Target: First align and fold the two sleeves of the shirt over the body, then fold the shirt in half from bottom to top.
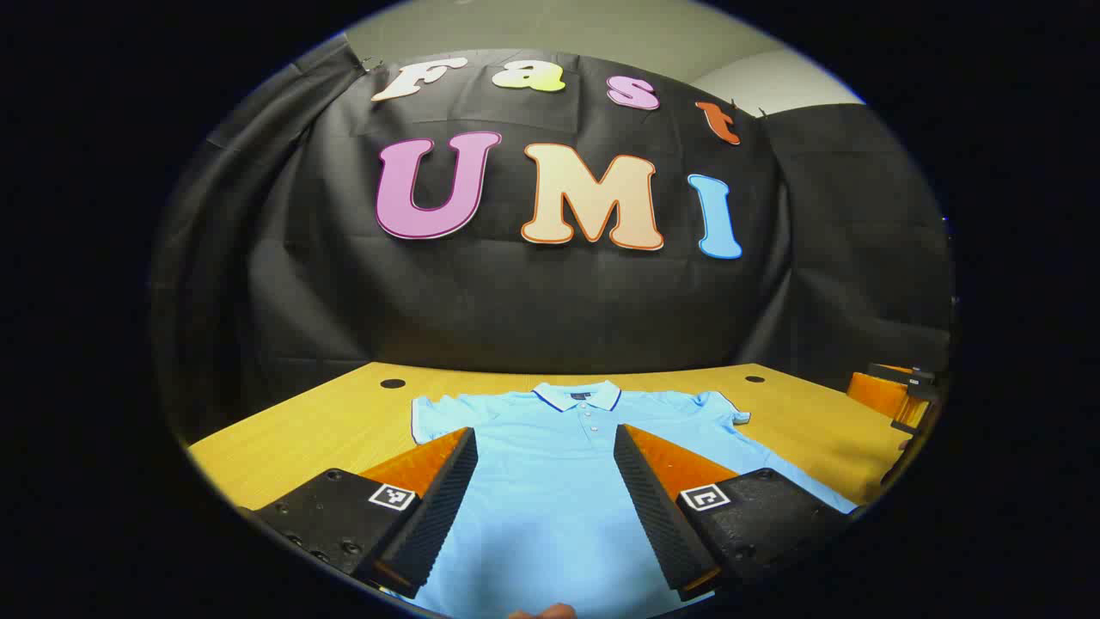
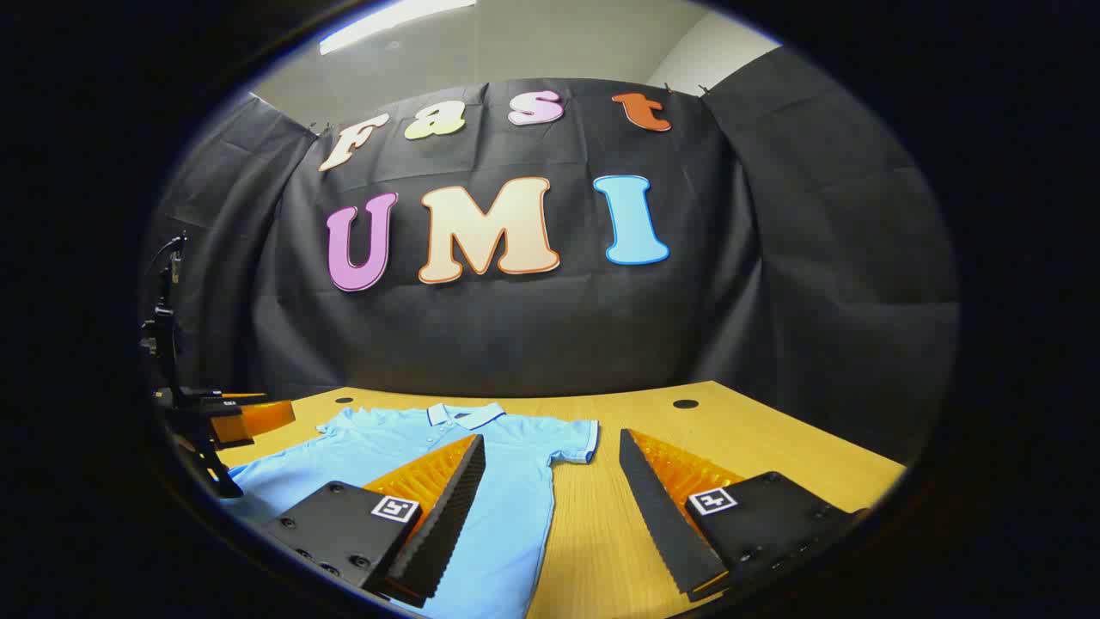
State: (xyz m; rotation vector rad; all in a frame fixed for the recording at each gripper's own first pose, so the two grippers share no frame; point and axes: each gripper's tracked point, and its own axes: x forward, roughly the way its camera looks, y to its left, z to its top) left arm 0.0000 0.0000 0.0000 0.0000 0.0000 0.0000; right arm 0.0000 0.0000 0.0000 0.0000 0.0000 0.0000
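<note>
A light blue polo shirt (image 1: 550,507) lies flat and face up on the wooden table (image 1: 326,421), collar (image 1: 576,395) at the far end and both short sleeves (image 1: 434,417) spread out. My left gripper (image 1: 546,430) hovers open over the shirt's body, holding nothing. In the right gripper view the shirt (image 2: 378,447) lies to the left, with one sleeve (image 2: 574,440) pointing right. My right gripper (image 2: 552,436) is open above the shirt's edge and that sleeve, with nothing between its fingers. The right gripper (image 1: 894,395) also appears at the far right of the left gripper view.
Bare table (image 2: 730,430) stretches to the right of the shirt. Two round holes (image 1: 393,383) (image 1: 754,378) sit near the table's far edge. The black cloth wall stands close behind. The left gripper (image 2: 232,421) shows at the left edge. A fingertip (image 1: 550,612) peeks in below.
</note>
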